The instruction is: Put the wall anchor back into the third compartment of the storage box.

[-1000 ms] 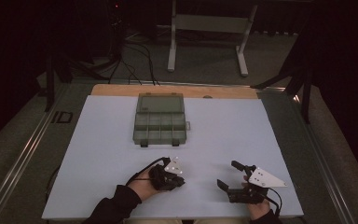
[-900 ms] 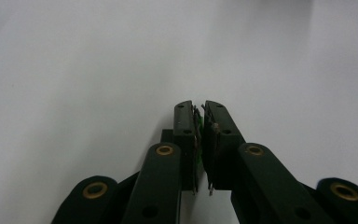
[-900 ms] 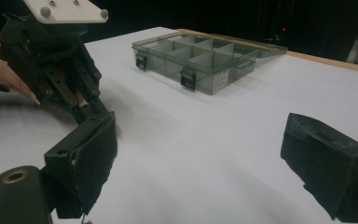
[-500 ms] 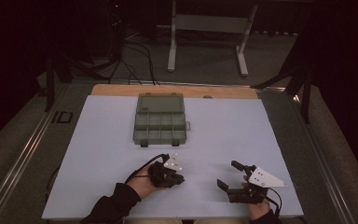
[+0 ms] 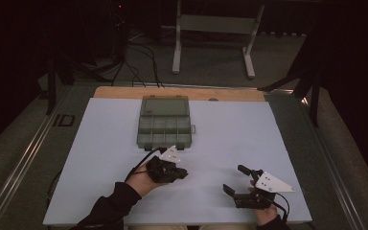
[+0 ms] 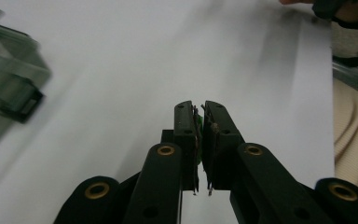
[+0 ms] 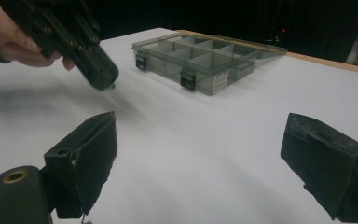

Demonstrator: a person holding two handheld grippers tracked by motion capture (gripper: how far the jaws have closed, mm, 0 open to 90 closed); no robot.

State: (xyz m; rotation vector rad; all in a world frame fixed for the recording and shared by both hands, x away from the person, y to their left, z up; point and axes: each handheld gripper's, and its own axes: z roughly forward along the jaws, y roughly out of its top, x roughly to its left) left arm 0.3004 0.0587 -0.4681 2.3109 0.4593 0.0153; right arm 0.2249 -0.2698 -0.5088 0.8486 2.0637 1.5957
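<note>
**Small green piece pinched in the left gripper, organiser box just ahead**

Near the lower middle of the high view, the left gripper (image 5: 181,173) is held above the white table sheet (image 5: 100,158), a little below the smoky compartment box (image 5: 165,127) that lies open at the upper centre of the frame. Its jaws are seen pressed almost together in the left gripper view, with a thin green piece (image 6: 198,125) clamped between the pads; in the right gripper view the same green piece (image 7: 110,86) is seen peeking out at the tip of the left gripper (image 7: 100,74), clear of the sheet. What the piece is cannot be told; it is too small.

At the lower right of the high view, the right gripper (image 5: 235,179) is rested on the sheet with its jaws spread wide and nothing between them, well apart from the box.

The work in hand is judged to be the carrying of the green piece to one of the box's compartments. Several things could go wrong. Only a sliver of the piece is gripped at the very tips, so it could be lost by a quick swing or a slight loosening. The compartments are narrow and closely set, so a release slightly off could land the piece on a divider or in the wrong cell. The light box could also be nudged by the jaws, since it is not steadied by the right gripper.
</note>
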